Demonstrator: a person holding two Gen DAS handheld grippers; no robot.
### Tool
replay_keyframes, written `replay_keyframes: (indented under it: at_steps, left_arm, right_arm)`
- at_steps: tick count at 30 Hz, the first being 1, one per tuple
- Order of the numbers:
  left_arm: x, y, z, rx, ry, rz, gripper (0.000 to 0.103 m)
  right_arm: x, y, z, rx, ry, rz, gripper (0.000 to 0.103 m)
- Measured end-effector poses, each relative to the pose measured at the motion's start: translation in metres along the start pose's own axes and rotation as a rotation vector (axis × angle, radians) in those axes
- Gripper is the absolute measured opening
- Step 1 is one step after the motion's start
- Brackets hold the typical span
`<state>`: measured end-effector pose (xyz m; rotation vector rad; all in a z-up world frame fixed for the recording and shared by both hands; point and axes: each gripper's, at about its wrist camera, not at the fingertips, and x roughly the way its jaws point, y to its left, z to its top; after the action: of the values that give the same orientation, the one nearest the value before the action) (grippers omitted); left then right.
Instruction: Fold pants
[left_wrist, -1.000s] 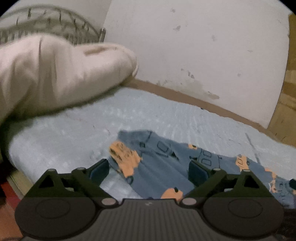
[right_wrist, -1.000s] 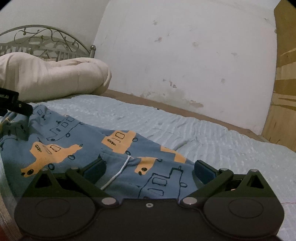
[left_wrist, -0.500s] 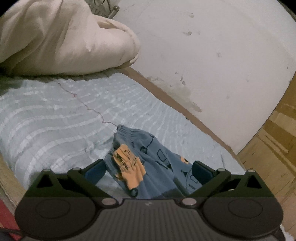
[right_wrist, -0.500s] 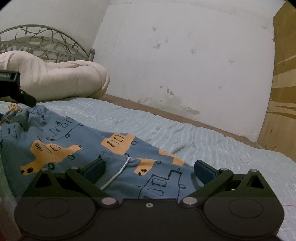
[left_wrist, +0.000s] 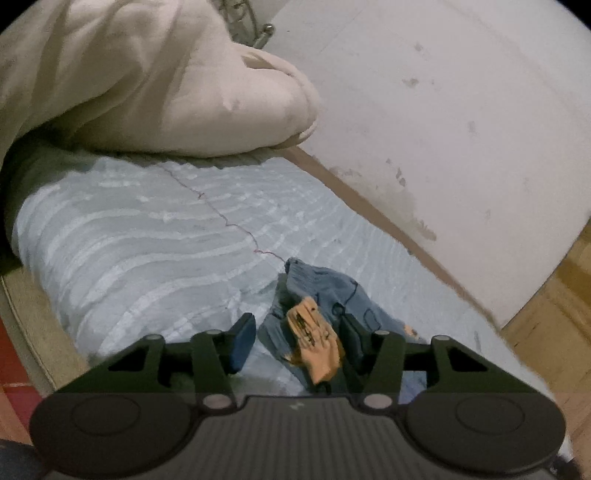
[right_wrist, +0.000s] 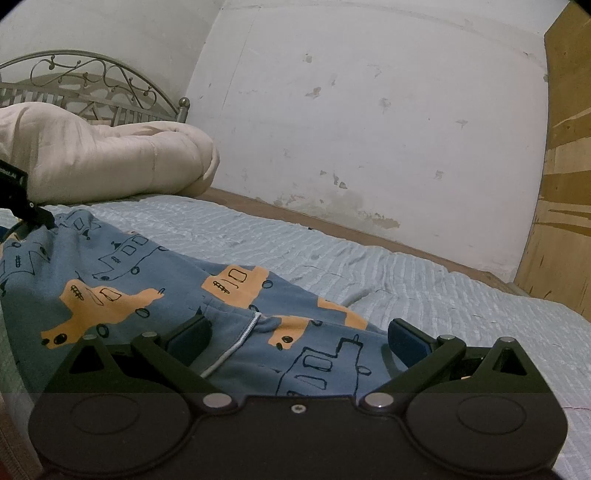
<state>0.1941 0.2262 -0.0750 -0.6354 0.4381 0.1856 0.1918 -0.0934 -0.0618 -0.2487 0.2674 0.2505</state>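
Observation:
Blue pants (right_wrist: 155, 280) with orange and outlined vehicle prints lie across the light blue bedspread (right_wrist: 369, 258). In the left wrist view a bunched leg end (left_wrist: 314, 317) sits between the fingers of my left gripper (left_wrist: 295, 334), whose jaws are closing. The right pad (left_wrist: 349, 332) touches the cloth, while a narrow gap remains at the left pad (left_wrist: 242, 341). My right gripper (right_wrist: 299, 332) stands open low over the waist end and its white drawstring (right_wrist: 236, 343). In the right wrist view, the left gripper (right_wrist: 22, 206) shows at the pants' far end.
A bulky cream duvet (left_wrist: 147, 81) is heaped at the head of the bed by a metal headboard (right_wrist: 96, 85). A stained white wall (right_wrist: 369, 129) runs along the bed's far side. A wooden panel (right_wrist: 565, 184) stands at the right. The bed's near edge (left_wrist: 33, 314) is at the left.
My left gripper rolled, sank toward the leg end and drew its jaws much closer around the bunched cloth. The right gripper stayed in place, open.

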Motion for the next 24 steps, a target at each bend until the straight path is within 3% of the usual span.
replay_keyframes:
  at_steps: [4,9,18,24]
  left_arm:
    - [0.000,-0.009,-0.003,0.063,-0.006,0.047,0.049]
    - [-0.006,-0.011,-0.005,0.070,-0.042,0.051,0.022]
    - [-0.019,-0.020,-0.010,0.123,-0.144,0.065,0.016]
    - [-0.016,-0.021,-0.005,0.105,-0.114,0.070,0.016]
  right_arm:
    - [0.000,0.000,0.000,0.000,-0.001,0.000,0.102]
    - [0.000,0.000,0.000,-0.001,-0.001,-0.001,0.102]
    - [0.000,0.000,0.000,0.000,-0.002,-0.001,0.102]
    - [0.001,0.000,0.000,0.000,-0.002,-0.002,0.102]
